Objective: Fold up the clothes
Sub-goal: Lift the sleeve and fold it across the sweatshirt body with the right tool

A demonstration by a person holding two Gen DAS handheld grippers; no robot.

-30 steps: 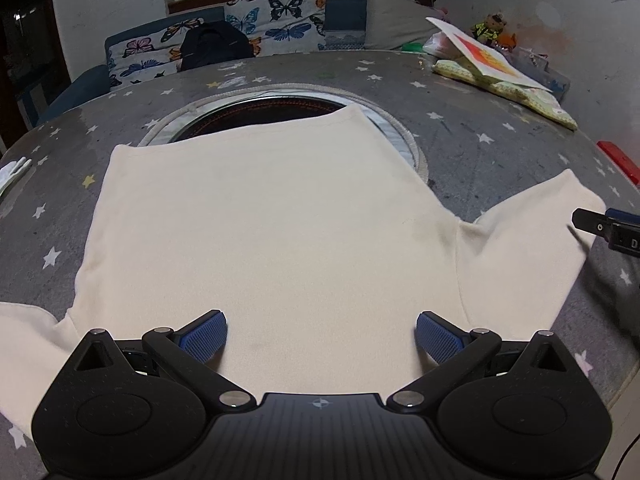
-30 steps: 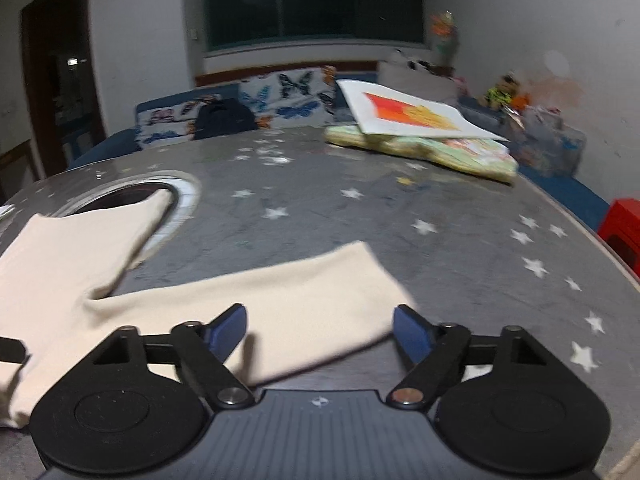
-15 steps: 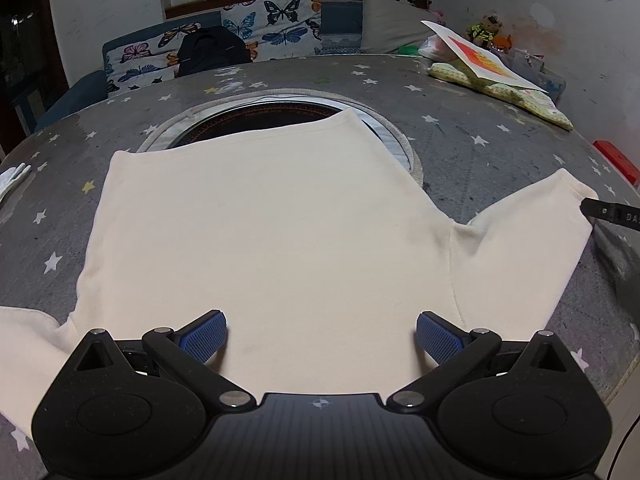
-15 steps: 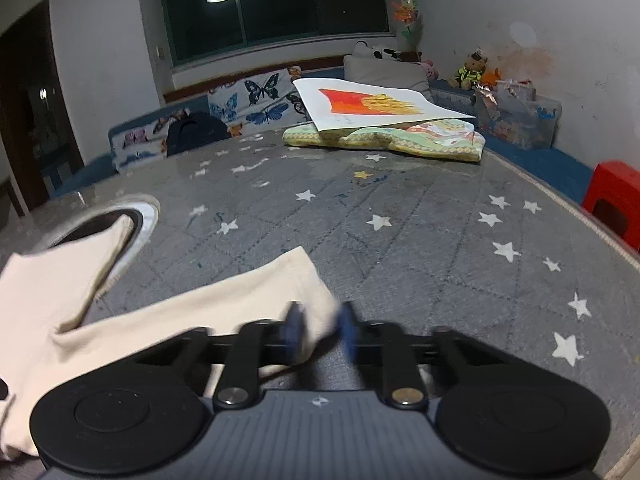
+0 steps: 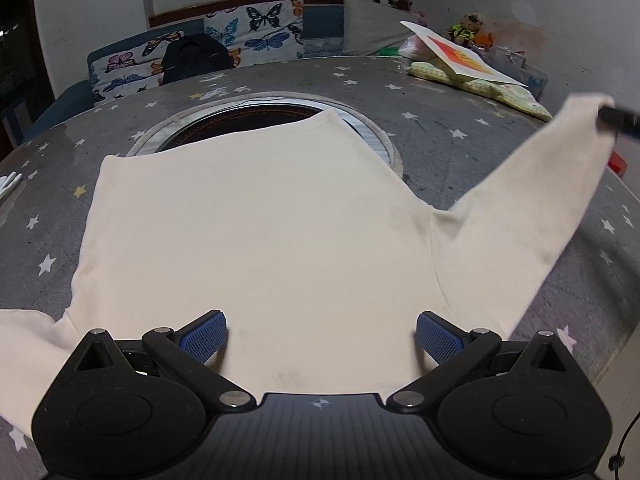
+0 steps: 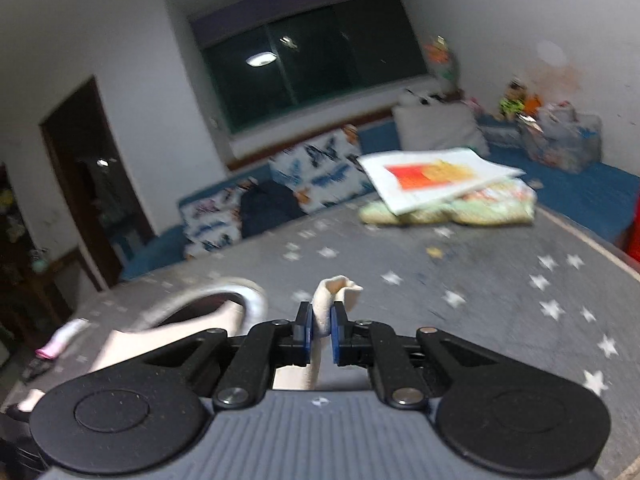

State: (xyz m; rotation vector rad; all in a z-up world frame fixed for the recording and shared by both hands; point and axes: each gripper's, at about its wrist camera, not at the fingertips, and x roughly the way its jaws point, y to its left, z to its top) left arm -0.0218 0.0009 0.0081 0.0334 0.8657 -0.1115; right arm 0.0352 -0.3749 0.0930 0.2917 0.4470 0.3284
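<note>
A cream long-sleeved top (image 5: pixel 256 232) is spread flat on a round grey table (image 5: pixel 440 136) printed with white stars. Its body is smooth and nearly free of wrinkles, and its far edge is laid across a round opening (image 5: pixel 256 120) in the middle of the table. Faint grey marks can be made out on the fabric close to the camera. The sleeve (image 5: pixel 528 208) on the right is lifted off the table and stretched upward at a slant; its cuff is pinched by the right gripper (image 6: pixel 319 326), whose blue pads (image 6: pixel 306 328) are closed on a bunched fold of cream cloth. The other sleeve is seen lying at the lower left edge of the left wrist view.

The left gripper (image 5: pixel 320 330) is held low over the near part of the top, with its pads (image 5: pixel 202 336) spread wide and nothing between them.

At the far right of the table a white sheet with a red and orange print (image 5: pixel 460 58) is rested on a pale green patterned cushion (image 5: pixel 484 88). The right wrist view is blurred. Behind the table a bench with butterfly-print cushions (image 5: pixel 256 32) and a dark bag (image 5: pixel 196 58) are seen.
</note>
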